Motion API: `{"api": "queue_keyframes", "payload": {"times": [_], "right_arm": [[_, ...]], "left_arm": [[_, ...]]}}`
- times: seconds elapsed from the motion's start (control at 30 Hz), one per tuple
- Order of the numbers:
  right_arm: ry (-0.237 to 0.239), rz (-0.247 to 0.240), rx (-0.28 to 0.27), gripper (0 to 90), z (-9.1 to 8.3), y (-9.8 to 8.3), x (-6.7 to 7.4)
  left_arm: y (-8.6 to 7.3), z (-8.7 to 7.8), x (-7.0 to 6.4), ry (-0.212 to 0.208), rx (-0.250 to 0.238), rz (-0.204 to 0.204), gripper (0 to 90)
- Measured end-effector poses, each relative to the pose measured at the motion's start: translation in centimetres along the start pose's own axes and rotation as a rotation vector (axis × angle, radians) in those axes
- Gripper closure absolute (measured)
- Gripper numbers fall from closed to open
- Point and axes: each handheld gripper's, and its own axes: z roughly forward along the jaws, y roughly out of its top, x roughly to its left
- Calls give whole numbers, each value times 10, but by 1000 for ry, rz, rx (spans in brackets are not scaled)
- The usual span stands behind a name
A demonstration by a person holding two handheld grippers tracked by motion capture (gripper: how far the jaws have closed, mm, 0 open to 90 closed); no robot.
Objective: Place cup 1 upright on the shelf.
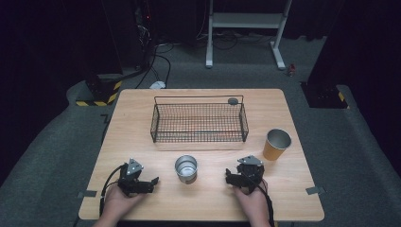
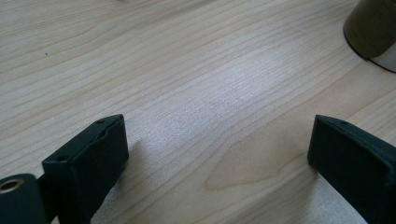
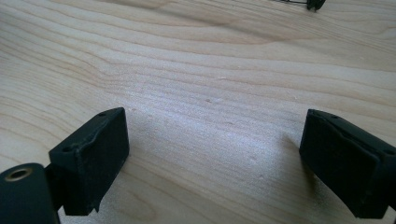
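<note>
Left gripper (image 1: 152,181): we hold it low over the near left part of the table, its jaws spread wide with bare wood between them; they grip nothing.

Right gripper (image 1: 229,177): we hold it low over the near right part, its jaws likewise parted wide over bare wood, with nothing between them.

Steel cup (image 1: 186,168): it stands upright and open-mouthed between our two grippers, near each but touching neither (the grippers' tips point inward toward it from either side). It sits just in front of the basket's near edge.

Orange cup (image 1: 276,144): it stands upright to the right of the basket, beyond our right gripper and apart from it. In the left gripper view its brown side (image 2: 373,28) shows at the top right corner, far past the jaws.

Wire basket (image 1: 198,138): black mesh, it sits at the middle of the table, beyond the steel cup. A small dark round thing (image 1: 232,100) rests at its far right corner; we cannot tell what it is.

Table (image 1: 142,109): light wood, with grey carpet around it.
</note>
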Motion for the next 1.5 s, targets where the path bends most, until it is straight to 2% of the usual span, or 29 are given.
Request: {"api": "queue_keyframes", "payload": {"times": [0.17,0.5,0.57,0.73,0.83,1.0,1.1,1.27,1.5], "right_arm": [[4,-3,2,80,0,0,0],[11,-17,-3,99,-2,-1,-1],[9,-41,-15,102,-4,-1,0],[42,-39,-67,128,-11,0,-1],[42,-37,-87,131,-15,0,-2],[10,-68,-134,127,-22,0,-6],[-4,-63,-141,126,-24,0,-9],[-23,-36,-188,130,-32,-1,-20],[-70,15,-211,130,-47,-1,-39]], "left_arm": [[1,1,1,11,9,-6,6],[1,2,2,9,11,-2,3],[1,2,2,10,9,-3,3],[2,2,2,9,11,-3,2],[2,2,2,8,11,-4,2],[2,2,2,9,11,-4,2],[2,2,3,9,11,-3,2],[2,2,3,9,11,-3,2],[2,2,3,8,11,-4,2]]}}
